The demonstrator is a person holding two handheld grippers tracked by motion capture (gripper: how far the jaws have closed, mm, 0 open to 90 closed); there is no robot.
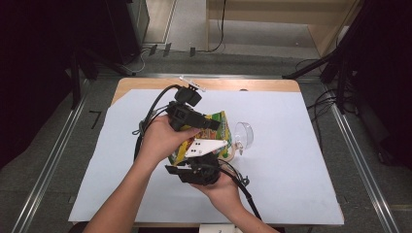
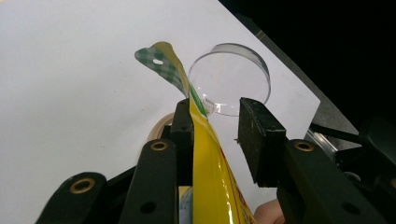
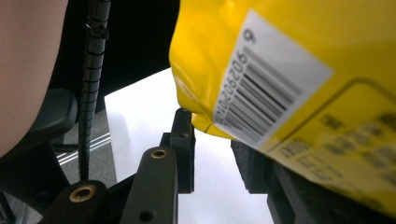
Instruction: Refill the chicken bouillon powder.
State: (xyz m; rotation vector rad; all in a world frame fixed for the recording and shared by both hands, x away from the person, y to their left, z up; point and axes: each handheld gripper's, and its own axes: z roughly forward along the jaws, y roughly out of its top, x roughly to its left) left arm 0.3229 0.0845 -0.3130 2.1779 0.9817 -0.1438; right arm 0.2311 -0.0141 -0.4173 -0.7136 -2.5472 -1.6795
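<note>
We see even overhead light on the pale table sheet (image 1: 291, 160), dark surroundings and soft shadows; the high view is slightly grainy, while the yellow bag (image 3: 299, 70) blurs close to the right gripper view's lens

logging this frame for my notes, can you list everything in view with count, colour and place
snack bag: one, yellow with a green checked top, held up over the table's middle between both tools
clear round dish: one, transparent, on the sheet just right of the bag
sheet: one, white, covering most of the table
table: one, light wood, edge showing at the far side
left hand-held gripper: one, black, bag's top edge between its jaws, right pad apart from it
right hand-held gripper: one, black, at the bag's lower corner
</note>
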